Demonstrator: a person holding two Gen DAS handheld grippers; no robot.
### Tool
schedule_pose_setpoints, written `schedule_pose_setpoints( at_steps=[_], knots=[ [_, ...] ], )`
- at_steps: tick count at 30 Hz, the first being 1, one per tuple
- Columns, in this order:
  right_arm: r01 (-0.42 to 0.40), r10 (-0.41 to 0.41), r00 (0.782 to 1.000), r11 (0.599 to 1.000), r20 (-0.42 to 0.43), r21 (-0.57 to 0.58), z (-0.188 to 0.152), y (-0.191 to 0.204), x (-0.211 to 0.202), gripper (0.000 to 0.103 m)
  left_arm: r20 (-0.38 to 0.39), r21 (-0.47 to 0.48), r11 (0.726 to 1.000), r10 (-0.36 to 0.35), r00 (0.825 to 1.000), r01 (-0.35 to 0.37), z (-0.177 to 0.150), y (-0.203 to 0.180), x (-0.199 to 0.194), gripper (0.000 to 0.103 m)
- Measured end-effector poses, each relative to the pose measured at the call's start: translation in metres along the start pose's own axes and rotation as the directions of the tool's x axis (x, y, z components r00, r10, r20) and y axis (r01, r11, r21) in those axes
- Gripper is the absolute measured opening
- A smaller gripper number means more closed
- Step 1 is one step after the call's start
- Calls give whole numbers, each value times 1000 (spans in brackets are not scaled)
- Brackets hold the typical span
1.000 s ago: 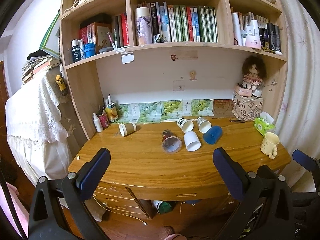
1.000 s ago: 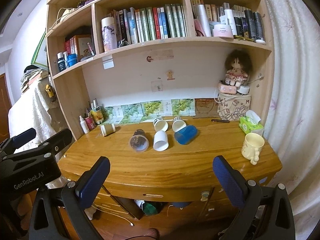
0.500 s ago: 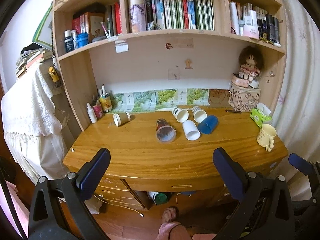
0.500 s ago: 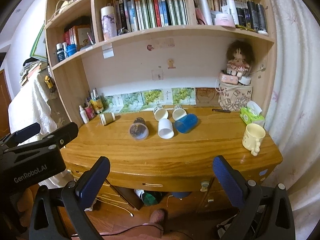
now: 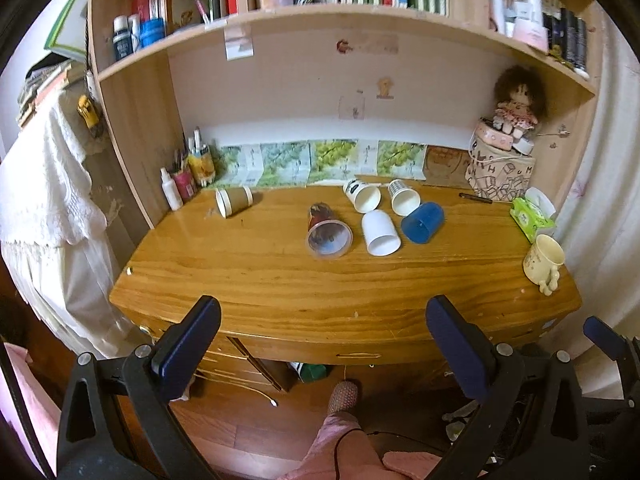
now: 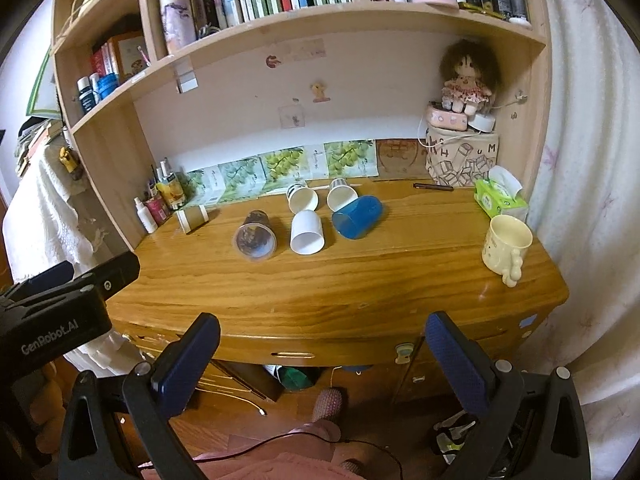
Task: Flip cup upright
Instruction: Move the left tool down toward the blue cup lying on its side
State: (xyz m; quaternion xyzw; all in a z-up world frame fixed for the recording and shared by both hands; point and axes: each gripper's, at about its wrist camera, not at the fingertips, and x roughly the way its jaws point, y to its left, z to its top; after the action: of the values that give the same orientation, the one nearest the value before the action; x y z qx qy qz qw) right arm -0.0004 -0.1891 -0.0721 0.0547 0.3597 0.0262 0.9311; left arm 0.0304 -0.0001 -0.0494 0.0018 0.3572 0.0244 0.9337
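Left tool (image 5: 322, 334), right tool (image 6: 322, 338) spread wide, empty; cups (image 5: 380, 234) lying sideways; printed labels unreadable.

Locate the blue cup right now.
In the left wrist view, the blue cup lies on its side mid-desk, right of the plain white cup.

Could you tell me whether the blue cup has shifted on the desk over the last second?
No. The blue cup still lies on its side beside the white cup, in the same place on the desk; only the camera moved.
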Motion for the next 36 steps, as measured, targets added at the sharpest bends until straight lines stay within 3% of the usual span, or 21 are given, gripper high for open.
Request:
schedule_pose_setpoints(
  at_steps=[9, 13, 21, 28, 33, 36],
  knots=[
    [-8, 10, 996, 1000, -87, 23, 29, -10, 48, 103, -81, -28, 999, -27, 996, 25, 26, -5, 51, 102],
    [-31, 37, 989, 999, -140, 44, 43, -17, 75, 103, -128, -28, 997, -78, 989, 75, 43, -11, 76, 102],
    [-42, 65, 968, 994, -241, 98, 74, -32, 134, 103, -210, 66, 992, -90, 974, 106, 82, -35, 131, 102],
    [-44, 98, 938, 985, -333, 167, 91, -39, 184, 103, -334, 162, 968, -130, 934, 193, 118, -60, 184, 102],
    [-7, 71, 927, 985, -367, 173, 101, -40, 211, 103, -384, 238, 941, -136, 913, 240, 139, -79, 214, 102],
    [12, 65, 921, 981, -385, 195, 107, -42, 226, 103, -431, 235, 929, -163, 887, 285, 151, -86, 234, 102]
  ],
)
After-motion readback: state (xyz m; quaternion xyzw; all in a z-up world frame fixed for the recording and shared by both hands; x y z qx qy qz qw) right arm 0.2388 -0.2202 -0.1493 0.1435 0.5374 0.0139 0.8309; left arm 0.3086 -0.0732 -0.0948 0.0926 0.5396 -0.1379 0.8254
